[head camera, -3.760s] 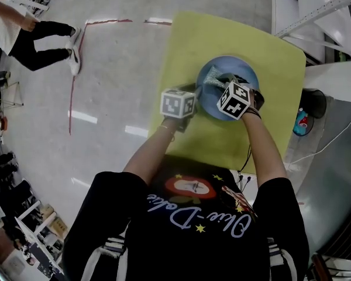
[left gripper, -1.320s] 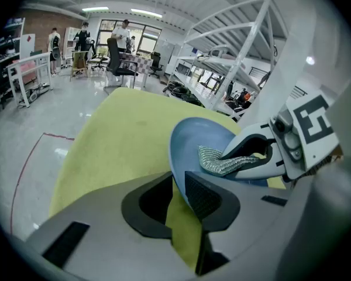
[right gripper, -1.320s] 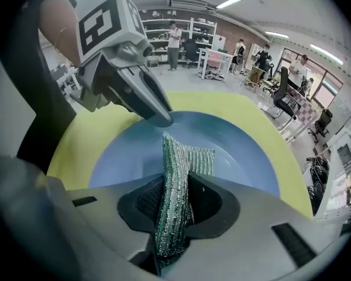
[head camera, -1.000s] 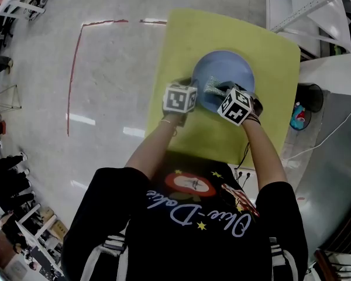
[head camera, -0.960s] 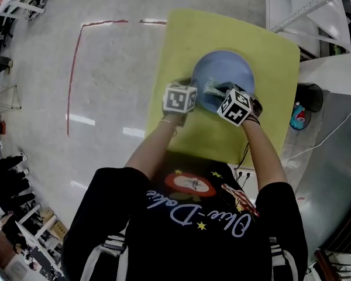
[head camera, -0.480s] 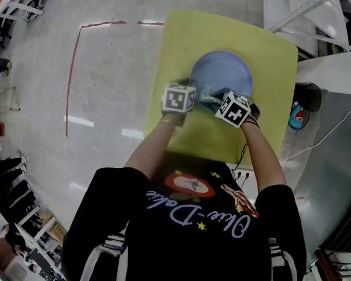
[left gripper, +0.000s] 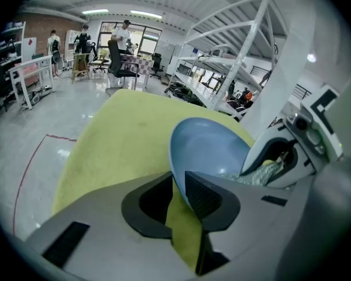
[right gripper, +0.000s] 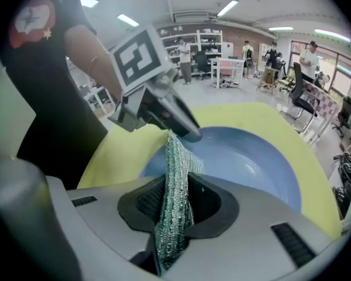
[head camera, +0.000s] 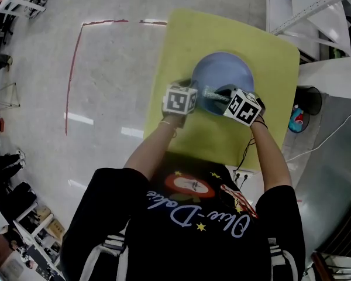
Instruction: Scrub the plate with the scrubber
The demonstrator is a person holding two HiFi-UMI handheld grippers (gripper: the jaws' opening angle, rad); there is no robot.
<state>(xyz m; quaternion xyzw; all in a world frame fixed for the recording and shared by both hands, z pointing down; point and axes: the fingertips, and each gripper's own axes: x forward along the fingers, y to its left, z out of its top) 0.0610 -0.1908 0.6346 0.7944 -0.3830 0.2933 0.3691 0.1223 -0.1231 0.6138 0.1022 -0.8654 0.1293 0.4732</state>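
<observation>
Presently the blue plate sits near the middle of the yellow bench, toward the person's side of it. The left gripper is clenched on the plate's near-left rim: in the left gripper view the thin blue edge runs straight between its two ribbed pads, with yellow bench top showing below. Whether that edge is lifted off the bench cannot be told.

The right gripper comes in from the right and is clamped on the scrubber, a green, silvery mesh cloth pinched flat between the jaws. The cloth stands up out of them and reaches forward over the plate's near rim. Its far corner lies just beside the tip of the left gripper, where that tip bites the rim. From the head view the two grippers are close together at the plate's near edge, with the scrubber between them over the blue surface.

The plate's bowl looks smooth, with a soft shine. A red tape line crosses the grey floor left of the bench.
</observation>
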